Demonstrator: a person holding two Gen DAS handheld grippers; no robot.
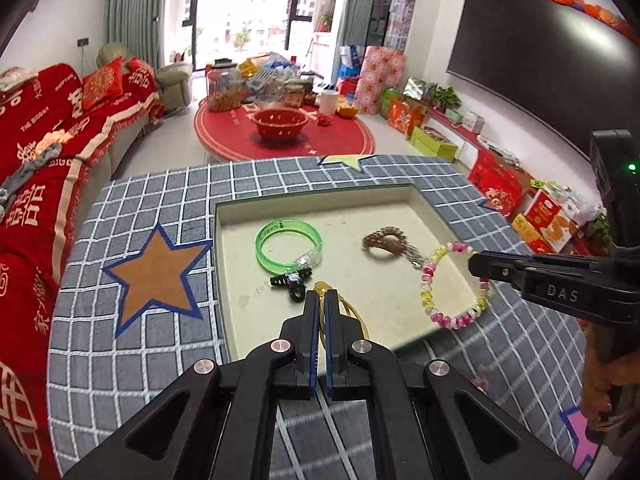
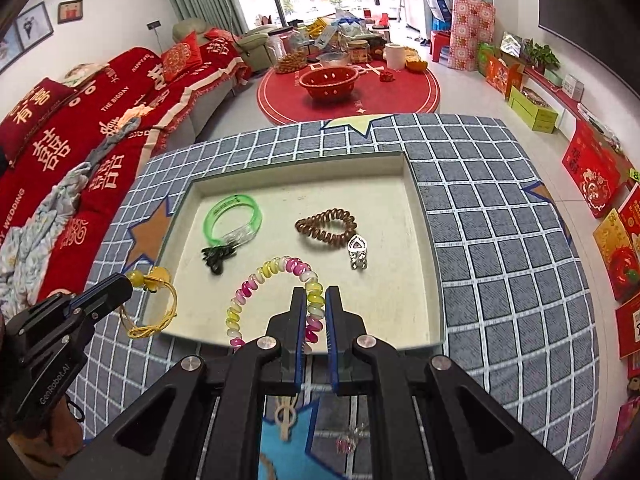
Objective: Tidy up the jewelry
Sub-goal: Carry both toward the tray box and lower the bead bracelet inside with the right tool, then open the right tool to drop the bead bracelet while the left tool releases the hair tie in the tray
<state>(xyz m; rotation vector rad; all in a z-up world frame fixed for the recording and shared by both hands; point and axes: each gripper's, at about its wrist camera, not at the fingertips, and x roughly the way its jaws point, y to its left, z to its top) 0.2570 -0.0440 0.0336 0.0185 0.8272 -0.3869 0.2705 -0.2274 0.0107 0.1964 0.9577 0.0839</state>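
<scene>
A shallow cream tray (image 2: 416, 184) lies on the checked table. In it are a green bangle (image 2: 234, 218), a brown coil hair tie (image 2: 326, 224), a silver ring (image 2: 357, 254) and a black clip (image 2: 218, 258). My left gripper (image 1: 321, 295) is shut on a yellow cord bracelet (image 2: 154, 312) with amber beads, held over the tray's near left corner. My right gripper (image 2: 315, 292) is shut on a pink, yellow and white beaded bracelet (image 2: 256, 280) above the tray's front edge; the beaded bracelet also shows in the left wrist view (image 1: 430, 280).
The table (image 2: 500, 240) has a grey checked cloth with star patches. A few small items (image 2: 286, 420) lie on the cloth under my right gripper. A red sofa (image 2: 100, 120) stands left, a red round table (image 2: 348, 88) beyond, gift boxes (image 2: 592, 168) right.
</scene>
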